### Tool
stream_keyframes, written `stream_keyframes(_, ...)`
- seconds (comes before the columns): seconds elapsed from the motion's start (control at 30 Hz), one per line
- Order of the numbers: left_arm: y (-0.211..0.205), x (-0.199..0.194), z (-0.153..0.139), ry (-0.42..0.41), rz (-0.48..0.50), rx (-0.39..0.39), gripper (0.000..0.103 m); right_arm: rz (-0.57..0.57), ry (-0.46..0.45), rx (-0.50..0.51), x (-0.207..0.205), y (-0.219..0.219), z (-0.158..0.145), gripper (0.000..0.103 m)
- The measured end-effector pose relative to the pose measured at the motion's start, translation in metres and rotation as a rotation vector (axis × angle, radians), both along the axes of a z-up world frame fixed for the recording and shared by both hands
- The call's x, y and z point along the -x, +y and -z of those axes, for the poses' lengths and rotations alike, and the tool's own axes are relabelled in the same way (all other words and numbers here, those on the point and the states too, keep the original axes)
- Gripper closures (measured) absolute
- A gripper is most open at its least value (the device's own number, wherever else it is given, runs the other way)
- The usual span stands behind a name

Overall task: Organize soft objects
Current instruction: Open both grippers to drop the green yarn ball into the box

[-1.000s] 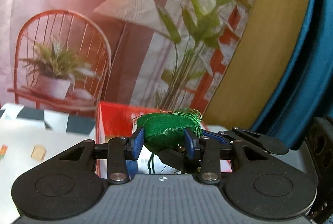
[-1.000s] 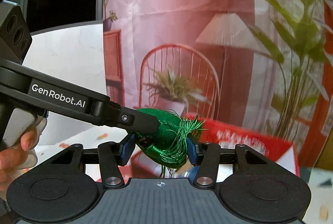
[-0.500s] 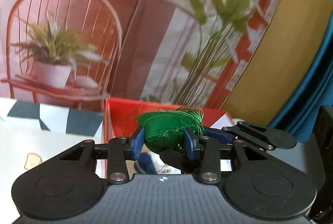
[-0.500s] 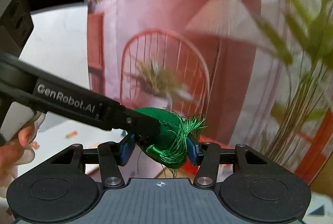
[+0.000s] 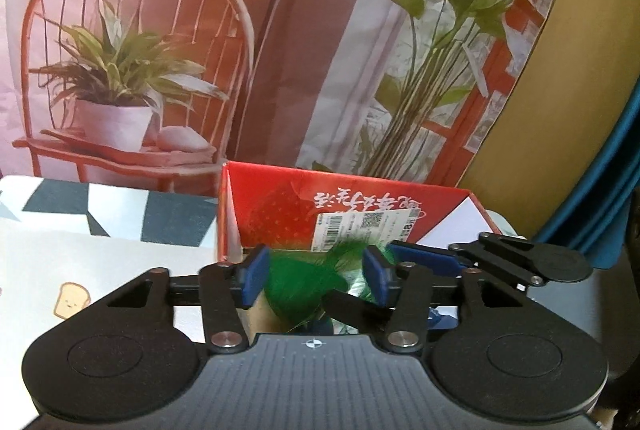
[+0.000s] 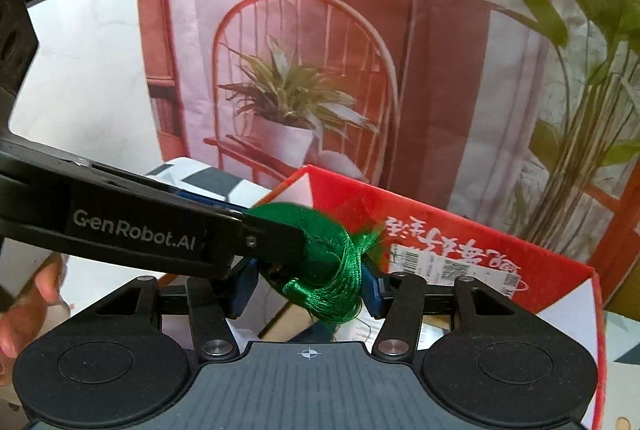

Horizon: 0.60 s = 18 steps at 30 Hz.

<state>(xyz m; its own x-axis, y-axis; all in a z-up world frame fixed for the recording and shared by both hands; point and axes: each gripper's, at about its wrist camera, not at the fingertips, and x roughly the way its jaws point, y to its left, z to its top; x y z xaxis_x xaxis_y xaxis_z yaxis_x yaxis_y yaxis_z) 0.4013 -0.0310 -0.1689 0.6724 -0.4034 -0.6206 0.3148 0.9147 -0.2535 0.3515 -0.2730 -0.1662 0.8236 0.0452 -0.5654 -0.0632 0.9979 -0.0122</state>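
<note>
Above an open red cardboard box (image 5: pixel 280 214), both grippers meet around one green tasselled soft toy (image 6: pixel 324 270). Jaws of the left gripper (image 5: pixel 314 280) have just been opening; its blue pads stand apart, and the blurred green toy sits between them without being pressed. Jaws of the right gripper (image 6: pixel 306 288) have been opening too; whether they still press the toy cannot be told. The box stands on a patterned table (image 5: pixel 120 254).

Your worktop (image 5: pixel 120 254) wears a white cloth with grey blocks and a toast cartoon; the open red box (image 5: pixel 280 206) stands on it.
</note>
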Motion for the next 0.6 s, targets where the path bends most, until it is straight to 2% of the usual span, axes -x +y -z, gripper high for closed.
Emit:
stream_keyframes(0.13, 0.004, 0.009, -0.004, -0.021, -0.004, -0.025, 0.043, 0.024, 0.006, -0.032, 0.008, -0.006, -0.002, 0.046)
stream_keyframes(0.23, 0.010, 0.021, -0.009, -0.041, -0.007, -0.025, 0.031, 0.043, 0.008, -0.040, 0.021, -0.008, -0.004, 0.044)
stream_keyframes(0.27, 0.011, 0.026, -0.010, -0.052, -0.009, -0.029, 0.023, 0.048, 0.005, -0.046, 0.026, -0.008, -0.004, 0.043)
stream_keyframes(0.3, 0.013, 0.032, -0.012, -0.062, -0.009, -0.036, 0.015, 0.055, -0.001, -0.050, 0.033, -0.008, -0.005, 0.039)
stream_keyframes(0.37, 0.018, 0.044, -0.014, -0.079, -0.012, -0.049, 0.006, 0.072, -0.014, -0.051, 0.044, -0.008, -0.007, 0.026)
stream_keyframes(0.4, 0.020, 0.049, -0.015, -0.083, -0.014, -0.052, 0.003, 0.084, -0.026, -0.047, 0.053, -0.007, -0.008, 0.018)
stream_keyframes(0.5, 0.028, 0.066, -0.014, -0.073, -0.029, -0.062, 0.000, 0.108, -0.061, -0.041, 0.077, -0.005, -0.010, 0.003)
stream_keyframes(0.6, 0.035, 0.084, -0.010, -0.068, -0.047, -0.078, 0.000, 0.138, -0.082, -0.051, 0.101, -0.004, -0.010, 0.001)
